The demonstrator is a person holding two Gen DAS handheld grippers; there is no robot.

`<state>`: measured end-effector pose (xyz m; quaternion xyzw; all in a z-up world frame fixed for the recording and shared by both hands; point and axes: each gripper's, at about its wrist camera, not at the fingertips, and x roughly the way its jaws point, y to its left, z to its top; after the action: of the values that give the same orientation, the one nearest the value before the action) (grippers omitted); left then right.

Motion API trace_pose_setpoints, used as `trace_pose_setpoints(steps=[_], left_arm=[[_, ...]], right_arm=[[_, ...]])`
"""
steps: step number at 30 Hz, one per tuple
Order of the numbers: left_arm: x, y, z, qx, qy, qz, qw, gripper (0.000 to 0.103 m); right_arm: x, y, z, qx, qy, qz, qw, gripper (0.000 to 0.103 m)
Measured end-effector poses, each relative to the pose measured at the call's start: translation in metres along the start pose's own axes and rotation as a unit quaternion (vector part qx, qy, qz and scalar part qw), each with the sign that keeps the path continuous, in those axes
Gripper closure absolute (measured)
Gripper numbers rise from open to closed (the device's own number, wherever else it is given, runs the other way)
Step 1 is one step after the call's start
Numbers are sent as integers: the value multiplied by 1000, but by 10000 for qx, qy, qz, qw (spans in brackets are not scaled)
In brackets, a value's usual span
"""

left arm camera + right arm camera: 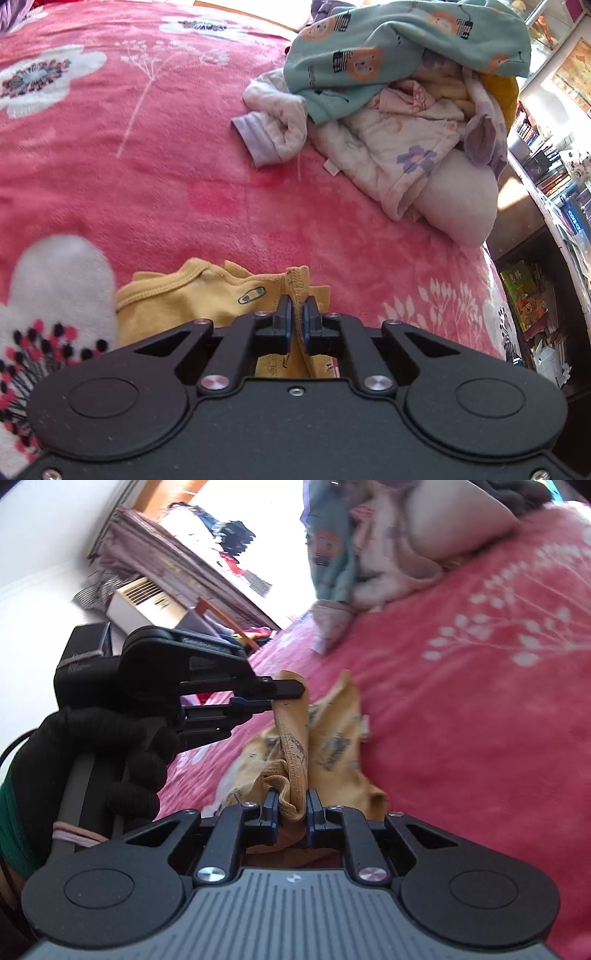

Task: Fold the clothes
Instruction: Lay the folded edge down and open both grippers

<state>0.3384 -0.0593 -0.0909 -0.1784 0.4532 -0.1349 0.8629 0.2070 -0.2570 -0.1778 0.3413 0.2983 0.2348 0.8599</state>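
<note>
Early stage: left tool (297,314) and right tool (291,805) each pinch the yellow baby bodysuit (192,295), unfolded; clothes pile (399,110) on the bed (166,177) awaits.

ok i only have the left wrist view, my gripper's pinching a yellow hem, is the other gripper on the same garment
Observer: Yes. The right gripper is shut on a bunched fold of the yellow garment.
Operator: is the cloth flat on the bed between them
Observer: No. In the right wrist view it rises off the pink blanket in a crumpled strip up to the left gripper.
Operator: what's holding my gripper, can't see behind it
Observer: A hand in a black glove grips its handle; a green sleeve shows at the wrist.
Operator: anything past it
Observer: A white box sits beside the bed, near a bright window.
</note>
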Motion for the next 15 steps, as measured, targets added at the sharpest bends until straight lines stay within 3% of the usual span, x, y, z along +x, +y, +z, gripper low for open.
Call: trace_pose_setpoints(steps=[5, 9, 12, 15], left_arm=[[4, 1, -3, 41, -30, -194, 9998, 97], [-14, 3, -4, 207, -252, -575, 9978, 76], [-51, 10, -14, 671, -625, -671, 9935, 76], [-79, 12, -46, 1835, -999, -180, 9778, 76]], right_arm=[[-1, -10, -1, 264, 35, -60, 9996, 87], [-10, -16, -2, 544, -97, -228, 9982, 79], [-24, -21, 5, 620, -206, -494, 9966, 76], [-38, -14, 14, 236, -454, -750, 9959, 75]])
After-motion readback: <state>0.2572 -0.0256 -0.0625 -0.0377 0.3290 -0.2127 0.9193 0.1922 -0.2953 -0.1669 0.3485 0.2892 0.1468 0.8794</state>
